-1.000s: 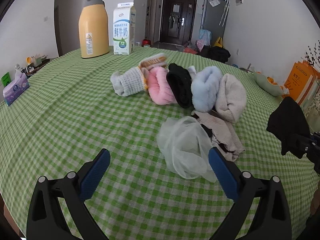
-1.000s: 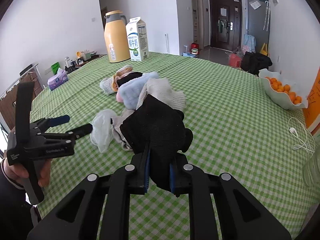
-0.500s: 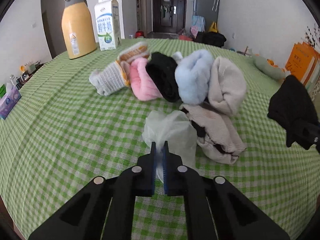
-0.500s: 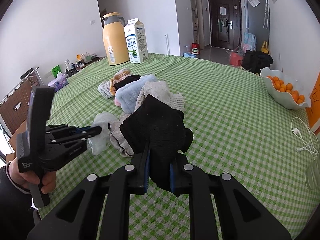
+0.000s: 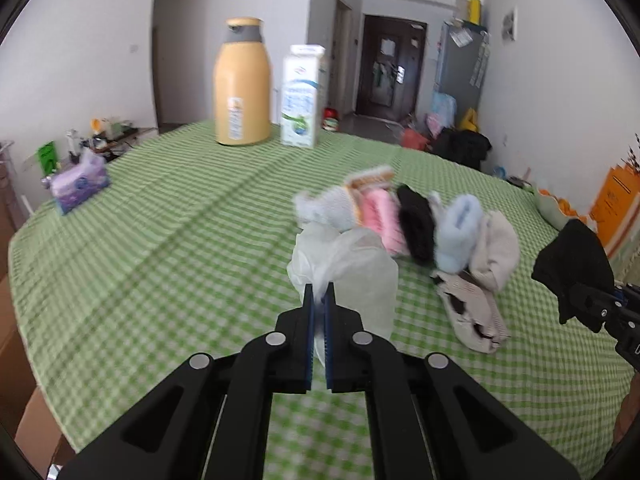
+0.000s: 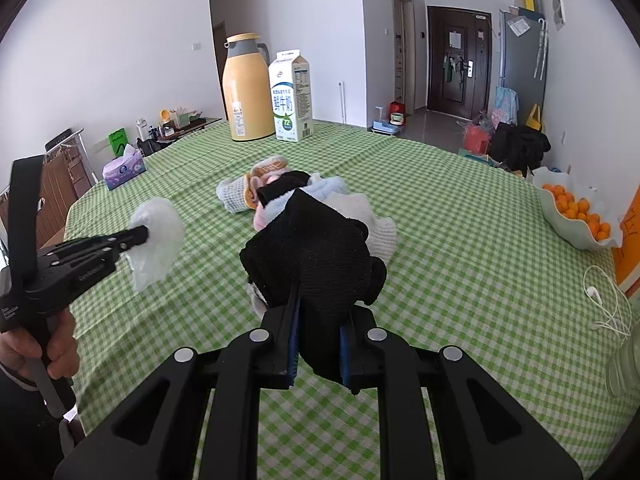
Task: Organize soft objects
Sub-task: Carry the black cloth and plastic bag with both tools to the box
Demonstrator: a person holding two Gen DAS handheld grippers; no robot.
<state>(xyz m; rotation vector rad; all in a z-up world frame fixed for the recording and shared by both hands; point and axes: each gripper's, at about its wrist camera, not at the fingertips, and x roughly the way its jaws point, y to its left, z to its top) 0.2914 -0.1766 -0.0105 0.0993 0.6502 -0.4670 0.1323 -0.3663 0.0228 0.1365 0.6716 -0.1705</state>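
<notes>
The left gripper (image 5: 318, 300) has its jaws pressed together on a pale, translucent white sock (image 5: 344, 264), pinching a thin fold near its edge so the rest hangs and billows free above the table; the right wrist view shows the same sock (image 6: 156, 236) clear of the cloth, which suggests it is being carried off to a spot of its own. The right gripper (image 6: 318, 344) clamps a thick black knitted sock (image 6: 312, 256) between its blue pads (image 6: 293, 340), the bulk bunched up above the jaws and a short tail drooping below them, so both hands are loaded and probably waiting to set their pieces down. The sheer sock looks filmy and crumpled, almost like gauze, and will likely slip or flutter if the pinch loosens; the black one is dense, ribbed and springy. On the green checked tablecloth (image 5: 160, 248) a row of rolled socks (image 5: 416, 228) lies side by side and touching: grey ribbed, pink fuzzy, black, fluffy pale blue, cream. Just beside the cream roll a flat beige sock (image 5: 472, 316) lies loose and unrolled, seemingly still to be sorted. Well behind stand a smooth yellow thermos (image 5: 242, 84) and a milk carton (image 5: 302, 96), rigid and upright
</notes>
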